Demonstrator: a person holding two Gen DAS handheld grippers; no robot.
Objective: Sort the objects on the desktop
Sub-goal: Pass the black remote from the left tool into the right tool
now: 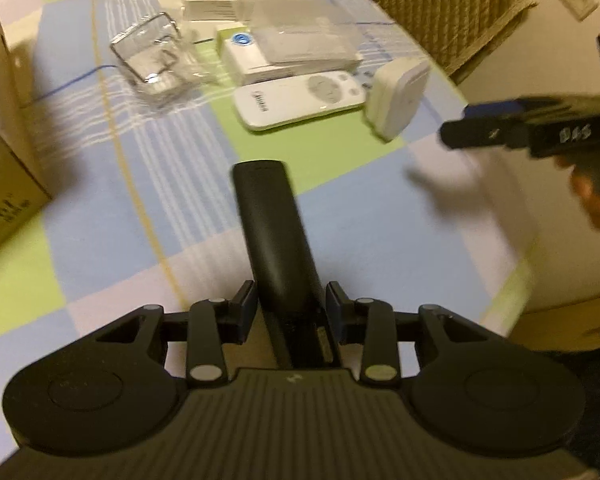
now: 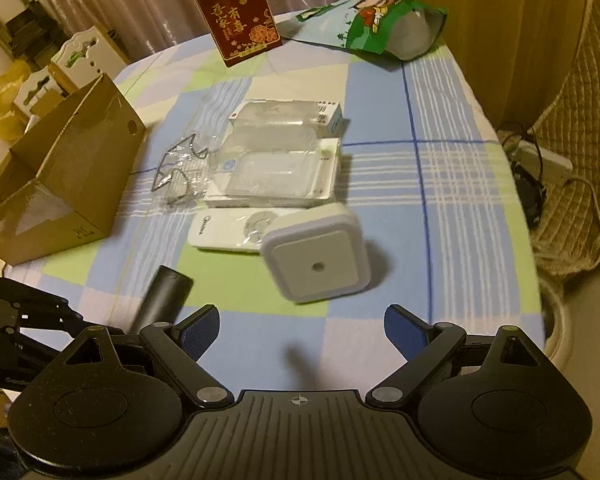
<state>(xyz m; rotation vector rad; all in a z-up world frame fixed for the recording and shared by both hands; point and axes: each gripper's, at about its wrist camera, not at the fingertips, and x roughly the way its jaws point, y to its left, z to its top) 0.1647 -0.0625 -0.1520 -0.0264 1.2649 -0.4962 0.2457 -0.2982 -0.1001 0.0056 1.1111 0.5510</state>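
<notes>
Black remote (image 1: 274,224) sits between the two pads of the left gripper (image 1: 291,307) in the left wrist view, clamped at its near end, its far end raised above the checked tablecloth (image 1: 100,184). Farther off lie a white remote (image 1: 300,100) and, just right of it, a white square night light (image 1: 398,98). The right gripper (image 1: 500,128) enters from the right.

From the right wrist view, the right gripper (image 2: 300,330) has its jaws wide apart and holds nothing. The night light (image 2: 316,258) stands just beyond it, touching the white remote (image 2: 228,232). A cardboard box (image 2: 60,184) stands far left; the black remote (image 2: 164,296) shows near left.
</notes>
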